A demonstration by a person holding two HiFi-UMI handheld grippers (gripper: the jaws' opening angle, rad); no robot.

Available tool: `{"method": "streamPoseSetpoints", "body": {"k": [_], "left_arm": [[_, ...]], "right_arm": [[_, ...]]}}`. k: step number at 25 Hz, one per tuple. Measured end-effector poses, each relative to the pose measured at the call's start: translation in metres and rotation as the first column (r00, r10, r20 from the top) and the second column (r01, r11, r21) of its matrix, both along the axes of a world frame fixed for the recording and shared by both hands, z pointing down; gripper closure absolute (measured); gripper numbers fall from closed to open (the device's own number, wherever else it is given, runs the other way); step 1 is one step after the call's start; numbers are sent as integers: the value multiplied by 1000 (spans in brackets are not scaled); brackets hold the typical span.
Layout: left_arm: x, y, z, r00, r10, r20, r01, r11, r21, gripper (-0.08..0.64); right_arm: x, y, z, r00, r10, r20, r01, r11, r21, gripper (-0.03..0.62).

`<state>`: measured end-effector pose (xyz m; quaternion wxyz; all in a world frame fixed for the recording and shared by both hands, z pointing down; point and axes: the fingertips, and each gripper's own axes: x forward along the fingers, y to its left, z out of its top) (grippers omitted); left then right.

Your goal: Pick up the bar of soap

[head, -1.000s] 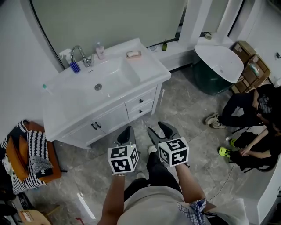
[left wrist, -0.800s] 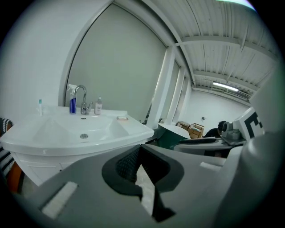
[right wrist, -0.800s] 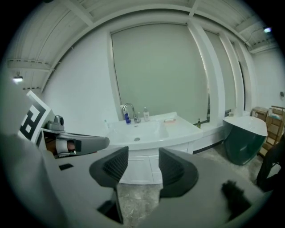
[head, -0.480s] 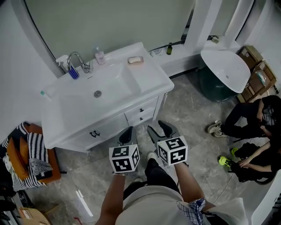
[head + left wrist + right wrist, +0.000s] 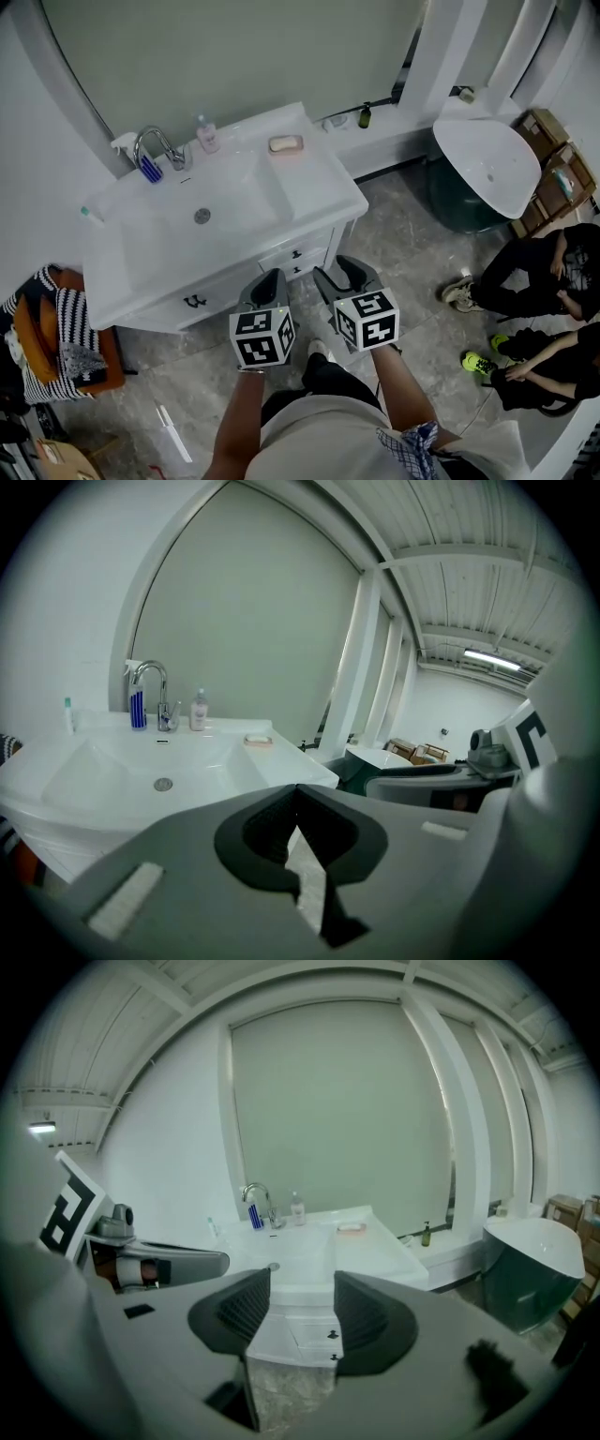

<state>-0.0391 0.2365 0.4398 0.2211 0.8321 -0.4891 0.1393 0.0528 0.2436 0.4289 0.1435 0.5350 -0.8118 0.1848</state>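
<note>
The pink bar of soap [image 5: 285, 143] lies on the back right corner of the white vanity top [image 5: 319, 178], beside the basin; it also shows small in the left gripper view [image 5: 258, 739] and the right gripper view [image 5: 351, 1227]. Both grippers hang in front of the vanity, at about drawer height, well short of the soap. My left gripper [image 5: 271, 277] is shut with nothing in it, its jaws meeting [image 5: 297, 791]. My right gripper [image 5: 338, 274] is open and empty, with a clear gap between its pads [image 5: 302, 1302].
A chrome faucet [image 5: 150, 141], a blue brush and a small pump bottle [image 5: 203, 134] stand behind the basin. A dark bottle [image 5: 365, 116] sits on the ledge. A white tub [image 5: 487, 164] and seated people [image 5: 539, 281] are at right; striped cloth on an orange stool [image 5: 56, 328] at left.
The vanity has come nearer and lower in the head view as the person stepped toward it. Both grippers keep their pose and their jaw states.
</note>
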Motion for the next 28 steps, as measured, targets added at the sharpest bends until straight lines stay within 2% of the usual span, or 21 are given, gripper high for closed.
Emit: {"method": "streamPoseSetpoints", "body": {"k": [5, 8, 10, 13, 23, 28], "left_arm": [[5, -16, 4, 1000, -31, -6, 31, 999, -7, 551], [8, -22, 5, 999, -48, -12, 48, 999, -10, 551], [10, -24, 5, 999, -49, -15, 49, 999, -10, 551], [12, -25, 6, 999, -44, -9, 44, 999, -10, 551], [9, -34, 15, 998, -66, 3, 66, 997, -34, 551], [13, -50, 13, 999, -53, -6, 52, 999, -8, 551]], "right_arm": [[7, -18, -1, 999, -32, 26, 31, 999, 10, 385], [12, -24, -2, 999, -43, -23, 44, 999, 16, 382], [17, -27, -2, 999, -35, -29, 35, 999, 11, 377], [19, -29, 1, 1000, -28, 12, 28, 999, -19, 376], [15, -36, 10, 999, -51, -13, 50, 998, -41, 376], [19, -50, 12, 999, -36, -10, 36, 999, -37, 376]]}}
